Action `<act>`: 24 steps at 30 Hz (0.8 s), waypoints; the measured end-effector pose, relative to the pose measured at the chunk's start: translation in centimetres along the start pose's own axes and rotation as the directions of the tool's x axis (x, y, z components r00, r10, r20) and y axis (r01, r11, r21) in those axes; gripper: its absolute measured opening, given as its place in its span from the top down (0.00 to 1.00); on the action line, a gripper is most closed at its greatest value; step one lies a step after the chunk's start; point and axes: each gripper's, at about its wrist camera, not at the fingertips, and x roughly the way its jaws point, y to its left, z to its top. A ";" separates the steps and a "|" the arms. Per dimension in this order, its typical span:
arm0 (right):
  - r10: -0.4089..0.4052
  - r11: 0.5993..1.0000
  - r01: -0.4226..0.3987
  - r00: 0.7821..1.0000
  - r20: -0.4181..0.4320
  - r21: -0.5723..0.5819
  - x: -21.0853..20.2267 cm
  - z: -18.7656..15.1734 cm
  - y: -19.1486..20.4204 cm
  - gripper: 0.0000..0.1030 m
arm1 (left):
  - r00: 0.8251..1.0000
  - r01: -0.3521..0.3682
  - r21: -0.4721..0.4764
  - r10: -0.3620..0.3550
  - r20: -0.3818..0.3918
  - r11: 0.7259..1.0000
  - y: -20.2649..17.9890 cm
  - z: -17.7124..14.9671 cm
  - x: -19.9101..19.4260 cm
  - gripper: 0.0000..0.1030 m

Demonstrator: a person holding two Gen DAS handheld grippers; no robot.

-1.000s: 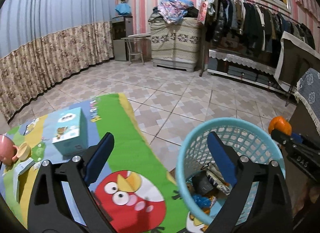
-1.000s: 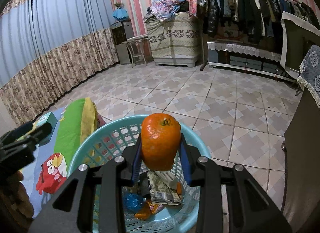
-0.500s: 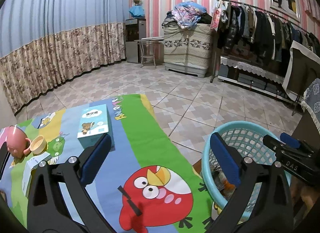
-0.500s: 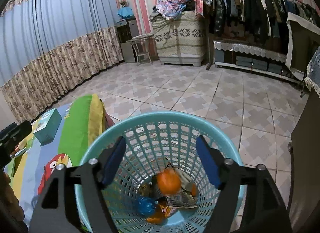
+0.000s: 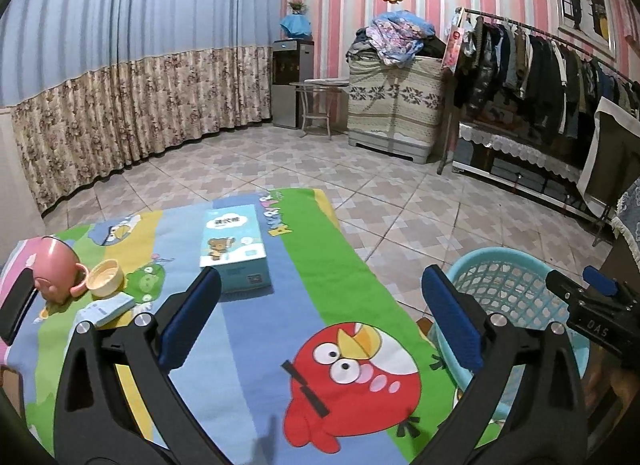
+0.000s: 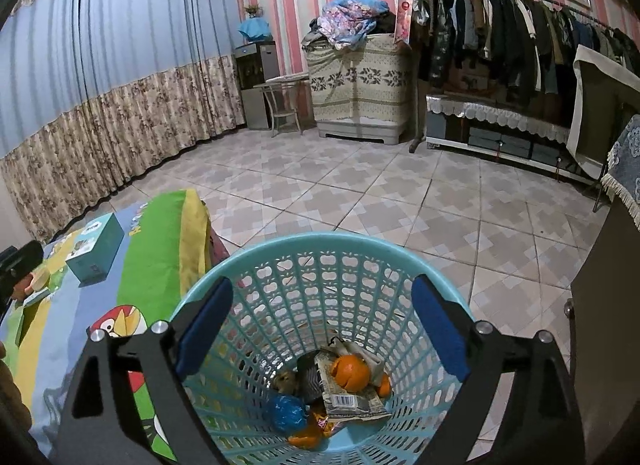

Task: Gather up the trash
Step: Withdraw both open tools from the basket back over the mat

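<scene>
Left wrist view: the left tool stands wide with nothing between its blue pads, pointing down over the surface, which is covered by a soft cartoon-print cloth. The nearest candidate for trash, judging by looks, is a small flat white packet lying ahead and to the left of this tool, just beside a pink cup and a pale round bowl. A glossy rectangular tissue box lies straight ahead, its long axis running away from the tool. The left hand is the nearer one to all of these.

Right wrist view: the right tool hovers over the turquoise plastic lattice basket, its jaws opening with nothing between them. At the bottom lie an orange, a crumpled printed wrapper and a blue wad.
</scene>
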 end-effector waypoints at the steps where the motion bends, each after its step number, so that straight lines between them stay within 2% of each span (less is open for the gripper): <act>1: 0.001 1.000 -0.001 1.000 0.002 -0.003 -0.1 0.0 0.2 0.13 | 1.000 -0.007 0.001 0.007 0.005 1.000 0.2 -0.1 -0.3 0.06; 13: 0.047 0.995 -0.046 0.999 0.011 -0.086 -1.2 -0.2 3.8 0.10 | 0.997 -0.075 -0.034 0.075 0.006 0.997 5.7 -1.7 -3.2 0.05; 24: 0.084 0.976 -0.088 0.996 -0.030 -0.201 -0.9 -2.0 9.2 0.09 | 0.979 -0.191 -0.092 0.184 -0.082 0.977 14.0 -6.5 -5.5 0.05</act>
